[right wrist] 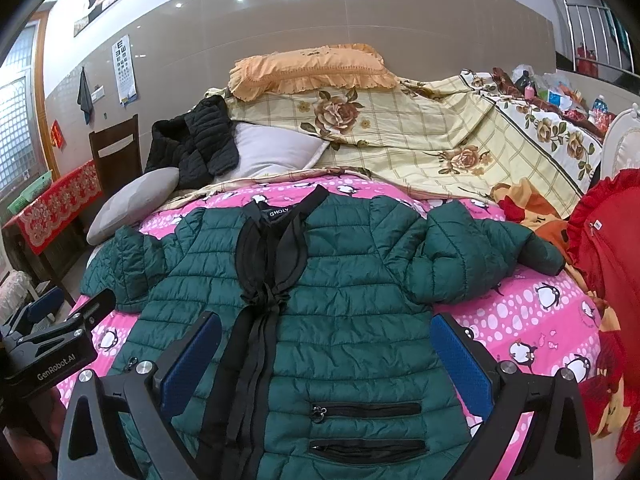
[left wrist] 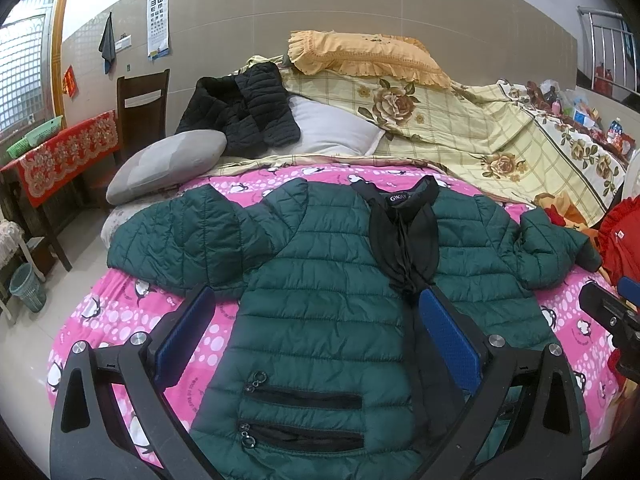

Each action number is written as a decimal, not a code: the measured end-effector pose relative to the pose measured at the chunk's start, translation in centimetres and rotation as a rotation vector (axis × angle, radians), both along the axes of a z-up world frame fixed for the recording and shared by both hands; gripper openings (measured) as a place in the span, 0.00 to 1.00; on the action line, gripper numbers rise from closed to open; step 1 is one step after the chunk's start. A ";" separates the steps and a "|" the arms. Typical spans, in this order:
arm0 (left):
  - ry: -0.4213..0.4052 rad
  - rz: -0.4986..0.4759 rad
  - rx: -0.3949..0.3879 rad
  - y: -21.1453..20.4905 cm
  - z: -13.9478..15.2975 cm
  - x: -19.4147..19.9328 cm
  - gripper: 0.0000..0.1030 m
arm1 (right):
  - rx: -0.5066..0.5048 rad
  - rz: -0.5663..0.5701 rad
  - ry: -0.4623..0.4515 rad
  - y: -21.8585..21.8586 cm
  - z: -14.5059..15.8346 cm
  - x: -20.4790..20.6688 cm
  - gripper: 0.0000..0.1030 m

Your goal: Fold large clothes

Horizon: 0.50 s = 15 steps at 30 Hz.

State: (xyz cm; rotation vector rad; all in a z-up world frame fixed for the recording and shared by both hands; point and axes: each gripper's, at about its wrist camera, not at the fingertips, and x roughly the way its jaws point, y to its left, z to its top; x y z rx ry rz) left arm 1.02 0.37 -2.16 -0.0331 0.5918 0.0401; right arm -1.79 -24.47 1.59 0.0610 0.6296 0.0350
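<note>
A: Surface?
B: Bed with a pink penguin-print blanket (left wrist: 120,320). Yellow floral quilt (left wrist: 480,128) bunched at the far side, orange frilled pillow (left wrist: 360,54) on top of it. Black jacket (left wrist: 244,112) and grey cushion (left wrist: 168,164) far left.

A: Room?
B: Tiled wall, eye chart (left wrist: 158,20) hung far left. Wooden chair (left wrist: 142,100) and a table with a red cloth (left wrist: 68,152) along the left wall.

A: Jacket?
B: Green quilted jacket (left wrist: 320,280) lies flat, front up, mid-bed. Long axis runs near to far: collar far, hem near. Black ribbon tie (left wrist: 404,236) hangs down the front. Sleeves spread left and right, both bent. Two zip pockets on each near panel.

A: Containers?
B: Green baskets (left wrist: 36,136) on the red cloth; contents not visible. Bin (left wrist: 28,286) on the floor, left; can't see inside.

A: Grippers?
B: Left gripper (left wrist: 316,336) wide open, nothing held, over the jacket's near left half. Right gripper (right wrist: 326,356) also wide open, nothing held, over the near right half. Touching the fabric or not, can't tell.
</note>
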 end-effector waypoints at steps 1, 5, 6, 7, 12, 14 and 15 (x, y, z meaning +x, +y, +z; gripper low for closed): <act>0.001 0.002 0.000 0.0 0.0 0.0 0.99 | 0.000 -0.001 0.000 0.1 0.0 0.0 1.00; 0.003 0.000 -0.003 -0.1 0.1 0.0 1.00 | 0.000 -0.001 0.002 0.0 0.0 0.0 1.00; 0.003 0.000 -0.002 -0.1 0.1 0.0 1.00 | 0.001 -0.001 0.004 0.0 0.0 0.0 1.00; 0.003 0.000 -0.002 -0.1 0.1 0.0 1.00 | 0.001 -0.001 0.006 0.1 0.0 0.0 1.00; 0.003 0.002 -0.002 -0.1 0.0 -0.1 0.99 | 0.002 -0.001 0.006 0.1 0.0 0.1 1.00; 0.004 0.004 -0.004 -0.1 0.0 0.0 0.99 | 0.003 0.002 0.009 0.1 0.0 0.2 1.00; 0.004 0.005 -0.004 -0.1 -0.1 0.0 0.99 | 0.001 0.003 0.010 0.2 0.0 0.3 1.00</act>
